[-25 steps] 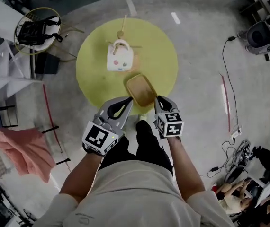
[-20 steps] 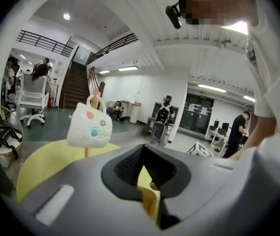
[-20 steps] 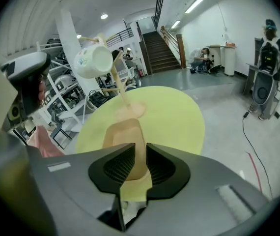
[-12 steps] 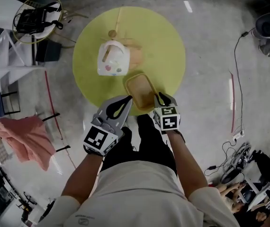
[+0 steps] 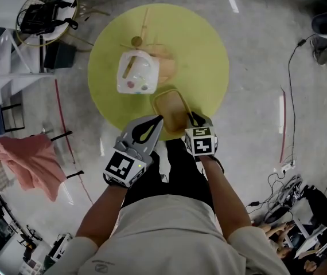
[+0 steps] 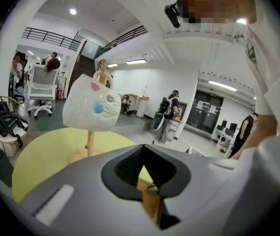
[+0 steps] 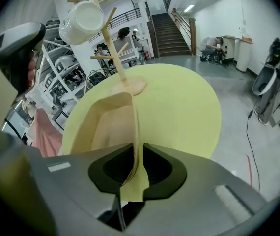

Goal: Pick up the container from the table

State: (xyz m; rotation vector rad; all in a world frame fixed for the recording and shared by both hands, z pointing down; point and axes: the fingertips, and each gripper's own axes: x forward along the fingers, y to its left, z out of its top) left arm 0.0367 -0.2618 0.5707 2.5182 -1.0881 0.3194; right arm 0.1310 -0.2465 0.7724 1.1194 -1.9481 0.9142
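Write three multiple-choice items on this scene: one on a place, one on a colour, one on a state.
1. Where is the container relative to the table?
A) by the edge nearest the person
B) at the centre
C) by the far edge

2. What colour is the mug?
A) red
B) white
C) black

3. What is the state of the right gripper?
A) wide open, empty
B) shut on the mug
C) shut on the container's wall

Answers:
1 A: the head view shows it at the near rim, just in front of the grippers.
2 B: it is white with small coloured spots.
3 C: the right gripper view shows the thin wall between its jaws.
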